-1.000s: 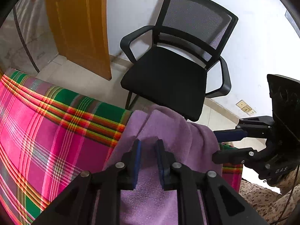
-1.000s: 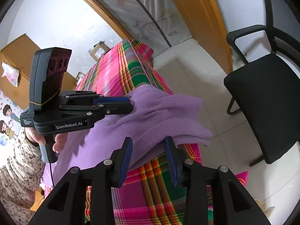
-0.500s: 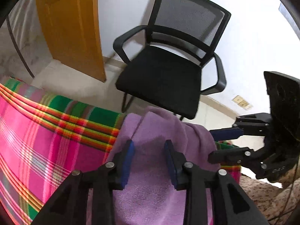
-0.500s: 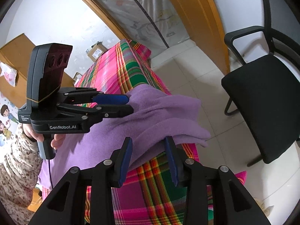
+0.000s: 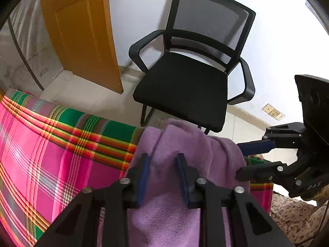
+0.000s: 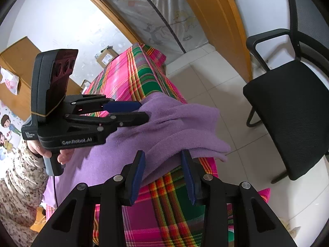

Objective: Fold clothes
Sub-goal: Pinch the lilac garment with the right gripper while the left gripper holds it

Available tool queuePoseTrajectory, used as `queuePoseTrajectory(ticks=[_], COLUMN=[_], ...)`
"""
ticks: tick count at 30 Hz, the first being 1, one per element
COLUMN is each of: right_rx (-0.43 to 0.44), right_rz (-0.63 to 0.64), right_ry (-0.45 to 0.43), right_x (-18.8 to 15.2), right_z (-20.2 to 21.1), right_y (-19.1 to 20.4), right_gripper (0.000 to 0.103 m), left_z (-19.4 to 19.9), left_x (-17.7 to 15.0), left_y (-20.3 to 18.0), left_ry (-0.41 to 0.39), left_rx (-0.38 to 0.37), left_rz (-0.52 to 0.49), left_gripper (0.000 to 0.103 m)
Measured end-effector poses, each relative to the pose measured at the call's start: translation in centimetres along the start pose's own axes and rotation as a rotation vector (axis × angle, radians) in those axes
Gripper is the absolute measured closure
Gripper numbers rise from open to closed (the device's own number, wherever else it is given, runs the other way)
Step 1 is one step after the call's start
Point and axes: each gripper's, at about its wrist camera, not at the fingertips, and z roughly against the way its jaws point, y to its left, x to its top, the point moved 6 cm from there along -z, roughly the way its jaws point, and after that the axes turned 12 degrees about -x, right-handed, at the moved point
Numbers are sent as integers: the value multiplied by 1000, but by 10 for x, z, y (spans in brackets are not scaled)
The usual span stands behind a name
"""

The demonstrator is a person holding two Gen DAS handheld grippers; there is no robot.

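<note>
Garment: purple fleece (image 6: pixel 181 123) lies bunched at the bed's far end, over the plaid sheet (image 5: pixel 51 144), long axis toward the chair. Left gripper (image 5: pixel 161 164) is nearer, over the fold, jaws just closing, pads not yet pinching. Right gripper (image 6: pixel 162 160) gapes at the near edge. Near part of the fleece is cut off.
</note>
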Motion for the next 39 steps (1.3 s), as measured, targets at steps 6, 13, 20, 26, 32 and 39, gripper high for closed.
queuePoseTrajectory(ticks=[6,13,20,26,32,39], right_rx=[7,45,51,78,149,174], right_rz=[-19,-86,-101,-120,-238,-284], right_ry=[0,-19,-79,-77,11,83], right_x=[2,7,15,20,25,28], right_z=[-1,-2,12,15,-8,-26], right_y=[-2,-9,-13,-20,-28,-29], right_gripper=[64,71,97,96,63,63], left_z=[0,19,33,34,28,31], left_x=[2,11,18,19,18,18], left_y=[0,10,11,14,14,14], left_ry=[-16,-118,-172,-186,-174,-182], left_rx=[-54,-75,-73,-84,-79,-86], left_rz=[33,97,110,130,138,143], left_gripper=[96,97,97,97,97,97])
